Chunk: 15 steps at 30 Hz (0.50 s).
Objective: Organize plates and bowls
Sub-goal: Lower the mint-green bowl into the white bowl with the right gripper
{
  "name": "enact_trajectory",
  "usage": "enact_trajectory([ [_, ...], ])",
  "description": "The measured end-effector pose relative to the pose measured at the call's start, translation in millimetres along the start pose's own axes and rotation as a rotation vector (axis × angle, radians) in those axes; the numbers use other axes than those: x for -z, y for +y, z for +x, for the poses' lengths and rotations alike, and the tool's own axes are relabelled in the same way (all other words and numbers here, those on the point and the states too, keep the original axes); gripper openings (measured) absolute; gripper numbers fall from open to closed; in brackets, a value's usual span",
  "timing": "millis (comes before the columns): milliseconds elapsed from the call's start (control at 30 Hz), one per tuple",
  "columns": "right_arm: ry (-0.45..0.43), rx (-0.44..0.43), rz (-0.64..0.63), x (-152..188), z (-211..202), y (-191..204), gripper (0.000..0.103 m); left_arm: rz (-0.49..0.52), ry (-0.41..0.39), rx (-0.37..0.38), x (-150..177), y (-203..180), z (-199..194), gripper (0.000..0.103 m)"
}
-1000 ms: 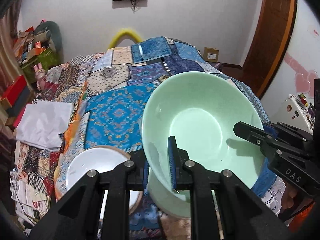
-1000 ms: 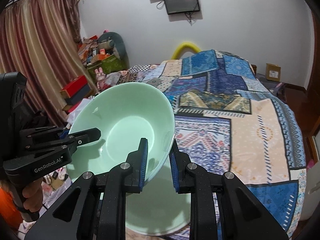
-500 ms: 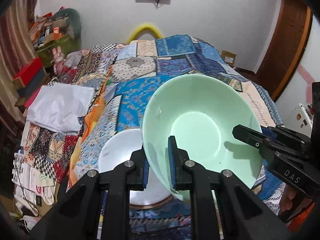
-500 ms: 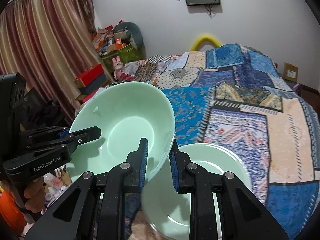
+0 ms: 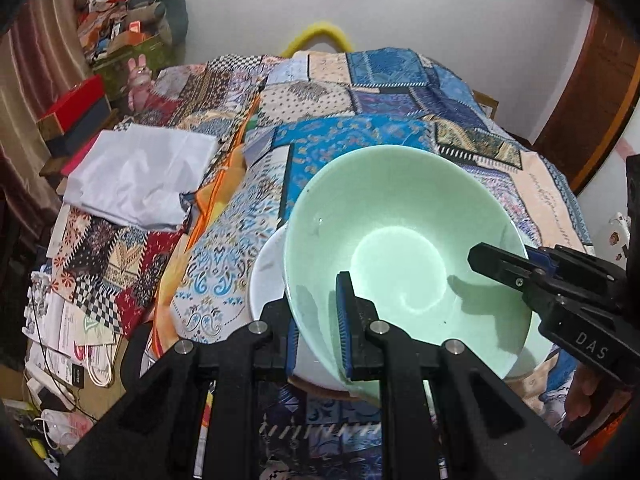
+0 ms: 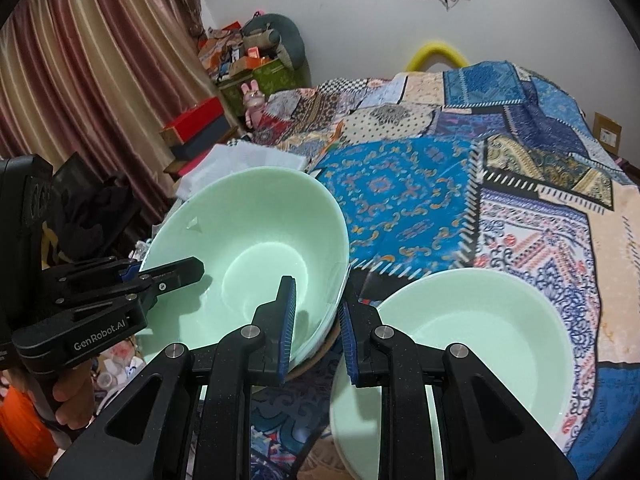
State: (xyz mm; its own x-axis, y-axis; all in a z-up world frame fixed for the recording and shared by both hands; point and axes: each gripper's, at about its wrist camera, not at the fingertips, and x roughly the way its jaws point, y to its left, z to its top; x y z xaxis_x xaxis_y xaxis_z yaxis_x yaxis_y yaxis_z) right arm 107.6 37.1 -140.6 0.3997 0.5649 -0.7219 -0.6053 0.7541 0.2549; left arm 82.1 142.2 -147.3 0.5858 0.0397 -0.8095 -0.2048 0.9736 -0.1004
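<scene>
Patchwork cloth (image 5: 360,136) in blues, creams and reds covers the wide surface we work over, with a white wall behind it and a heap of boxes in the far left corner.

Through the left wrist view, our left gripper (image 5: 318,326) is clamped on the near left rim of a pale green, round, glossy bowl (image 5: 400,248), one blue pad inside the wall and one outside. We hold the bowl tilted, its mouth turned toward the camera. Just under its left side lies a white round plate (image 5: 266,276) on the cloth; whether the bowl touches it we cannot tell. Our right gripper (image 5: 496,260) comes in from the right and pinches the opposite rim. A folded white cloth (image 5: 136,176) lies well off to the left, and loose papers are scattered at the near left edge.

Through the right wrist view, striped brown curtains (image 6: 80,80) hang on the left. Our right gripper (image 6: 316,328) is closed on the near right rim of the same green bowl (image 6: 248,240), with the wall between its blue pads. Our left gripper (image 6: 172,272) bites the far left rim, and a hand shows under its black handle. A second pale green round bowl (image 6: 480,336) sits upright on the cloth, just right of the held one and lower, apart from it.
</scene>
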Motion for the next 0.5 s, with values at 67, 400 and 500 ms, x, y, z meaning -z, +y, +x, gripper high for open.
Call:
enact_trajectory([
  [67,0.013,-0.003,0.0,0.9,6.7,2.3,0.019,-0.008,0.009,0.0,2.8,3.6,3.7,0.016],
  [400,0.069,-0.02,0.005,7.6,31.4,5.0,0.019,-0.039,0.054,-0.004,11.6,18.5,22.9,0.016],
  [500,0.079,-0.026,0.008,9.5,35.9,6.3,0.019,-0.046,0.067,-0.001,14.0,21.5,28.1,0.016],
])
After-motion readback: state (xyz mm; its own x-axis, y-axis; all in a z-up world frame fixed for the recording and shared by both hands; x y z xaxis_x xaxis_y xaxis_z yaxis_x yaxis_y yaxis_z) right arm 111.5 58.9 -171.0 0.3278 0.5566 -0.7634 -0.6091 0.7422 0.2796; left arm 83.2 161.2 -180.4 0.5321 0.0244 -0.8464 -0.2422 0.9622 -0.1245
